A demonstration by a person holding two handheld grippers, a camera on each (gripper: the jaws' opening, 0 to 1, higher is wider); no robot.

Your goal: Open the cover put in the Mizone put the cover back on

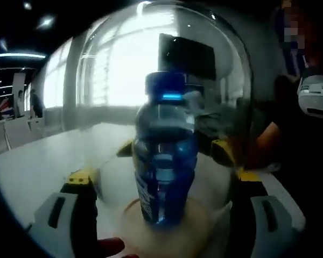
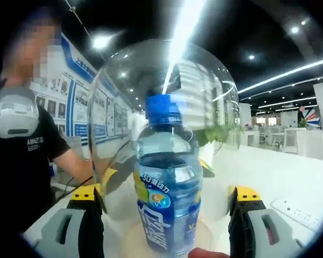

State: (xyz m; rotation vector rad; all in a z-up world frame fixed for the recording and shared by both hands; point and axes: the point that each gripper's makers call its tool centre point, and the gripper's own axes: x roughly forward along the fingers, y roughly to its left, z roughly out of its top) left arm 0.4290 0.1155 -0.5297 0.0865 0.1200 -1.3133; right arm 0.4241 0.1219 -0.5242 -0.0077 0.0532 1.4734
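A blue Mizone bottle with a blue cap stands upright on a round wooden base. A clear glass dome cover surrounds it. My left gripper has its yellow-tipped jaws pressed against the dome's two sides. My right gripper clasps the dome the same way from the opposite side. Through the glass, each view shows the other gripper's yellow tips. The dome's lower rim is hidden, so I cannot tell whether it rests on the base.
The base sits on a white table. A person in a black shirt stands close at the table's side. A white power strip lies on the table; chairs and desks stand far behind.
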